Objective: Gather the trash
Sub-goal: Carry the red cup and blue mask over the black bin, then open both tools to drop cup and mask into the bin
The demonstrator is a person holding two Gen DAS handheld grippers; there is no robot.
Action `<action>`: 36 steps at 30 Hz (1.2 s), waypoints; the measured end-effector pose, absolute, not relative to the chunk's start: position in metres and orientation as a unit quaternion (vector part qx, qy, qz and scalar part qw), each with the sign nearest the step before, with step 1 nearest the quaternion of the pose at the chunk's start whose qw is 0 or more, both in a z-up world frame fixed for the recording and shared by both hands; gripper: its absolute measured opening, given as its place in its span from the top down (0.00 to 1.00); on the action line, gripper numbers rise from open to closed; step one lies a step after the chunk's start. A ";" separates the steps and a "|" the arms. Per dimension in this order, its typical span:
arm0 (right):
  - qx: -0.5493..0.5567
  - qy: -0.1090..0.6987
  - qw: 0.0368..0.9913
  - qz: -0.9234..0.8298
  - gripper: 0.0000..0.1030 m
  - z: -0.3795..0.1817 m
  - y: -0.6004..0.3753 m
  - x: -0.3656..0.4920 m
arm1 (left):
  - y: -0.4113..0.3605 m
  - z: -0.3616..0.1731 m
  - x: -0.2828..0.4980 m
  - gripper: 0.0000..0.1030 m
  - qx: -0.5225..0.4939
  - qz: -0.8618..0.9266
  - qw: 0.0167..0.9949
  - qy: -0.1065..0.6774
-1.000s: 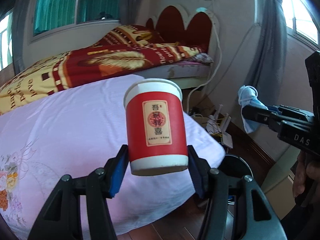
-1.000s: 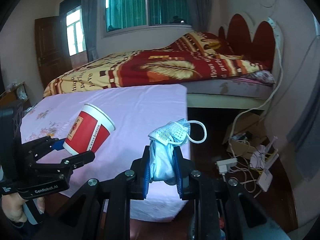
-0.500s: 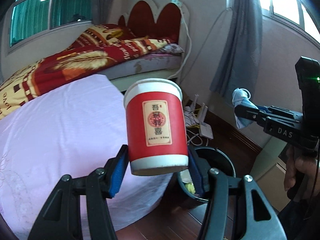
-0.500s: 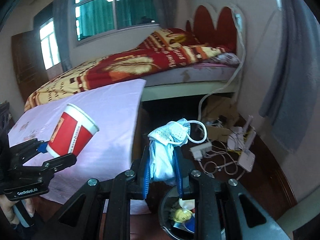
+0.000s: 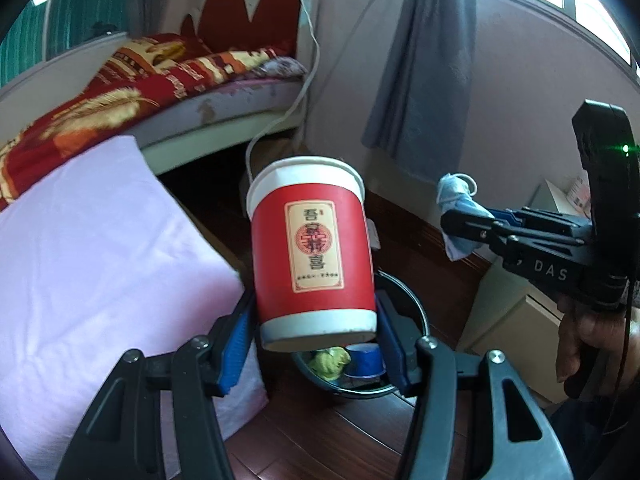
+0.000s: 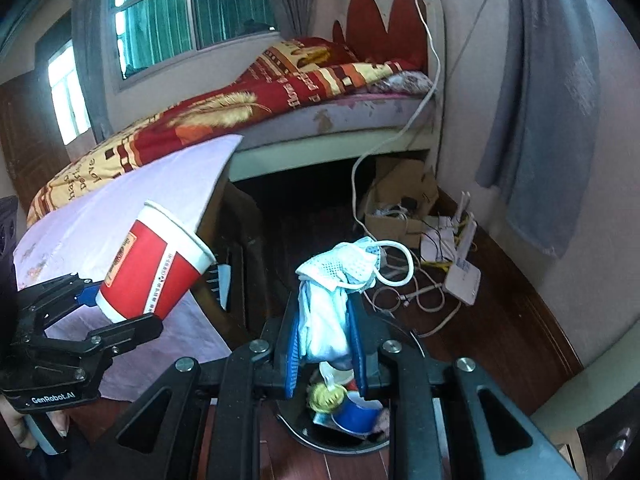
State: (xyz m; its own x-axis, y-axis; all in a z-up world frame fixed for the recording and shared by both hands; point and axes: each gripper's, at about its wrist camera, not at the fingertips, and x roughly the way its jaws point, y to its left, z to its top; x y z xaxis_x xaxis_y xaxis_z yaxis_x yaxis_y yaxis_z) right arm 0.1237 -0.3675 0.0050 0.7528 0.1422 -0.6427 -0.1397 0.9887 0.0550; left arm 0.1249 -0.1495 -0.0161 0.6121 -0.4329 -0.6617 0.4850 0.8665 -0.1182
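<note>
Left hand-held gripper (image 5: 316,336) clamps the red paper cup (image 5: 312,256) above the black trash bin (image 5: 416,312), right hand-held gripper (image 6: 325,344) pinching a crumpled face mask (image 6: 340,280) over it; centre each over the bin's opening before releasing.

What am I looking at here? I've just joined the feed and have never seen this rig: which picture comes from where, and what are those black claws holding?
No robot arm here: a person carries a two-finger gripper in each hand, and each has a fisheye camera looking along its fingers. The left wrist view shows the left gripper clamped on a red paper cup; the other tool appears on its right. The right wrist view shows the right gripper clamped on a crumpled face mask. Both hang above a black trash bin on the wooden floor, with a blue cup and other rubbish inside. Behind are a pink sheet and a bed.
</note>
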 end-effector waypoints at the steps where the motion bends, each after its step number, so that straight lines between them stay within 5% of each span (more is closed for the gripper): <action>1: 0.003 0.347 0.935 0.073 0.78 0.002 -0.371 0.123 | -0.153 -0.019 0.125 0.44 0.038 -0.259 0.895 0.361; 36: -0.006 0.462 0.882 0.095 0.77 -0.130 -0.402 0.156 | -0.198 -0.118 0.155 0.44 0.034 -0.268 0.848 0.456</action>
